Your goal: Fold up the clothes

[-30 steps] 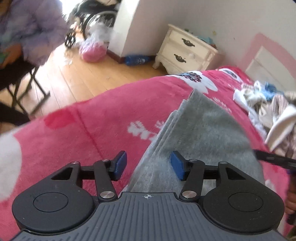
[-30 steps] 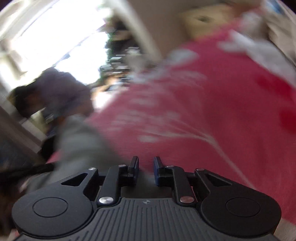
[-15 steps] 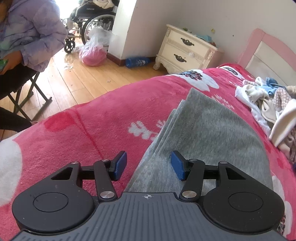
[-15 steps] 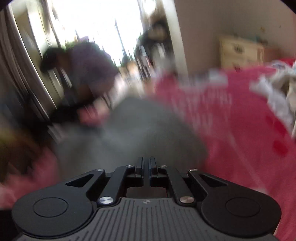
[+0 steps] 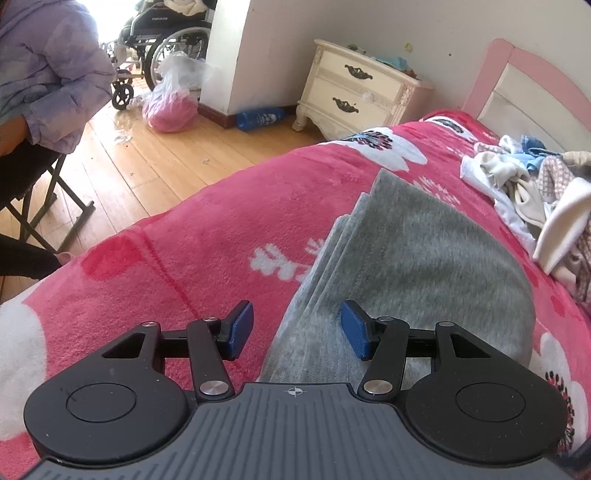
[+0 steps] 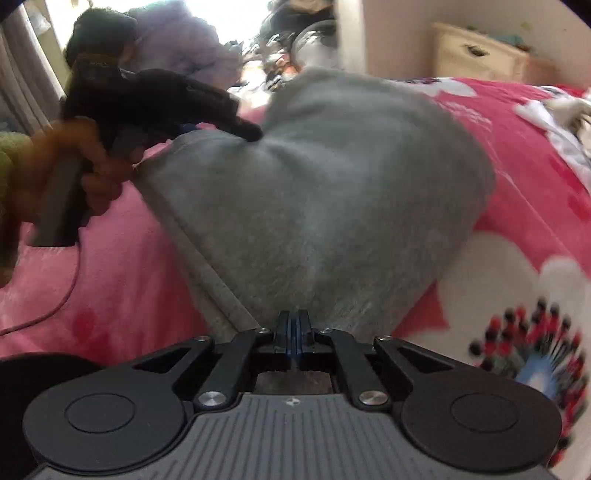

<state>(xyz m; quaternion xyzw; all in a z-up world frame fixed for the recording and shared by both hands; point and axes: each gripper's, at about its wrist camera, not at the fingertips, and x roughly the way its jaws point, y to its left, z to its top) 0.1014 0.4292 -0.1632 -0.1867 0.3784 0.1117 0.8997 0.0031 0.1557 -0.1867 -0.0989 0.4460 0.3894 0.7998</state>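
The folded grey garment point(image 5: 417, 266) lies on the red floral blanket point(image 5: 207, 236), directly ahead of both grippers. The left gripper point(image 5: 297, 330) angles down over its near edge, jaws released. The right gripper point(image 6: 294, 332) tilts down, clenched, gripping nothing.

You worked in a bedroom with a warm wooden plank floor point(image 5: 147, 162) and plain white walls point(image 5: 424, 33). At about one o'clock from your left camera stood a cream nightstand point(image 5: 354, 88) with two drawers and dark handles, pressed against the wall; a blue bottle point(image 5: 260, 117) lay on the floor at its foot. A pink headboard point(image 5: 532, 70) rose at two o'clock. At eleven o'clock a wheelchair point(image 5: 162, 48) was parked in bright daylight, with a plastic bag point(image 5: 171, 107) of something pink just beside it. At ten o'clock a person in a lilac padded jacket point(image 5: 44, 74) sat on a folding stool point(image 5: 55, 206).
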